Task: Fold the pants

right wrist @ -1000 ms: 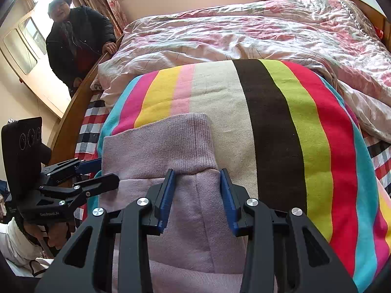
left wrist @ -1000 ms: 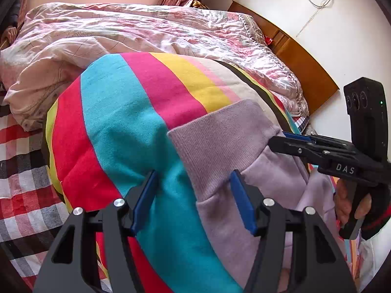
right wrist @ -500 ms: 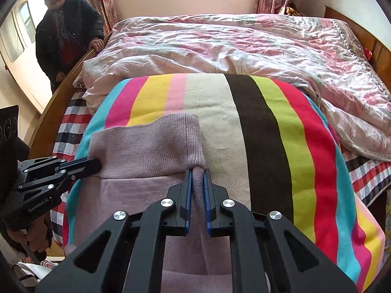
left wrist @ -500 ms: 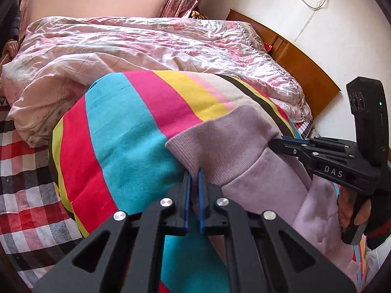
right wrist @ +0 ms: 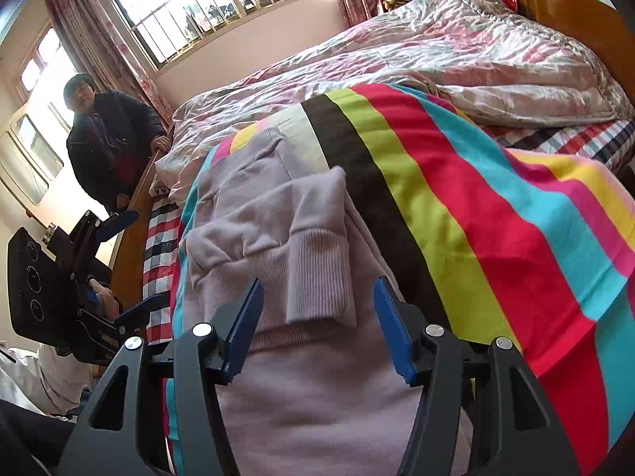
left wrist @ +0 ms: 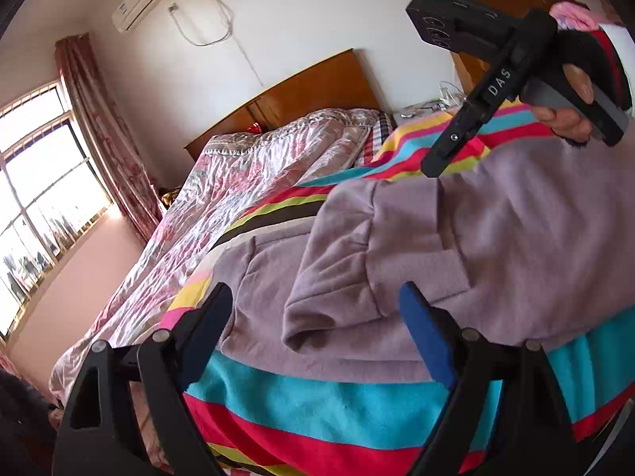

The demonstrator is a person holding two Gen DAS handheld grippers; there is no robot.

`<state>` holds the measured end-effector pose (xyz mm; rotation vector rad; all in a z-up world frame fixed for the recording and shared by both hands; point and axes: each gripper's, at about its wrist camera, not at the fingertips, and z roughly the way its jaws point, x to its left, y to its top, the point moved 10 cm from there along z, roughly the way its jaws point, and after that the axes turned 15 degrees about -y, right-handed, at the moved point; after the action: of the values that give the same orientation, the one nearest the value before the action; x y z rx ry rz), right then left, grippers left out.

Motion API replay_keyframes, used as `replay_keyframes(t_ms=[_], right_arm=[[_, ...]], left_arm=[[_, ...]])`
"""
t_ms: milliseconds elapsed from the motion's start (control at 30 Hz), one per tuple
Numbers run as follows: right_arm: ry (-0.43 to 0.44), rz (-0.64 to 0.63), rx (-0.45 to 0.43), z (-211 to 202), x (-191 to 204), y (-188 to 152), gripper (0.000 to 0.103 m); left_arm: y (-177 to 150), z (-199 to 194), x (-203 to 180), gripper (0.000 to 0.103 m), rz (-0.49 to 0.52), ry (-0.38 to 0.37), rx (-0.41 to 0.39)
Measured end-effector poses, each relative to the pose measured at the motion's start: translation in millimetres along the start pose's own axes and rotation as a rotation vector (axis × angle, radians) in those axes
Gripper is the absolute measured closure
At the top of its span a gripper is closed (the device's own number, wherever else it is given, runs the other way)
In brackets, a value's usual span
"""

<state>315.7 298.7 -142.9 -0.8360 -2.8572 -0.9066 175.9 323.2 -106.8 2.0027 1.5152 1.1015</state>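
The lavender pants (left wrist: 496,230) lie folded on a striped blanket (left wrist: 337,404), with the ribbed leg cuff (right wrist: 317,261) laid back over the lower layer. My left gripper (left wrist: 317,317) is open and its jaws are still widening. A folded corner of the pants lies between its fingers, untouched by the pads. My right gripper (right wrist: 317,317) is also opening, its blue pads standing either side of the cuff without pressing it. The left wrist view shows the right gripper (left wrist: 436,162) above the pants' far side. The right wrist view shows the left gripper (right wrist: 127,261) open at the left.
A crumpled pink floral quilt (right wrist: 436,51) covers the bed beyond the blanket (right wrist: 476,206). A wooden headboard (left wrist: 313,87) stands against the wall. A checked sheet (right wrist: 158,246) and a wooden bed rail (right wrist: 131,230) lie left. A person in a dark coat (right wrist: 107,146) stands by the rail.
Half a second ago both grippers were shut on the cuff edges. Both have now let go and opened, the cuff end lies folded over the pants, and the left gripper has rolled.
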Motion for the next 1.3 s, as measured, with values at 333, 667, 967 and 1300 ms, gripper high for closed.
replay_keyframes(t_ms=[333,667,967,1300], right_arm=[[0.02,0.07,-0.009,23.4,19.8,4.3,0.09],[0.068,0.112,-0.074,-10.4,41.3,47.8,0.093],[0.136,0.071,-0.072,4.8,121.1,158.1,0.091],[-0.087,-0.065,-0.216,0.3,108.3,126.4,0.034]], left_arm=[[-21.7,43.0,11.6,0.042,0.023,-0.201,0.092],[-29.8,34.4,17.1,0.044,0.04,-0.184,0.049],[-20.4,50.3,48.3,0.09,-0.17,-0.188,-0.039],[-124.9,10.5,198.6,0.061,-1.343,-0.355,-0.415]])
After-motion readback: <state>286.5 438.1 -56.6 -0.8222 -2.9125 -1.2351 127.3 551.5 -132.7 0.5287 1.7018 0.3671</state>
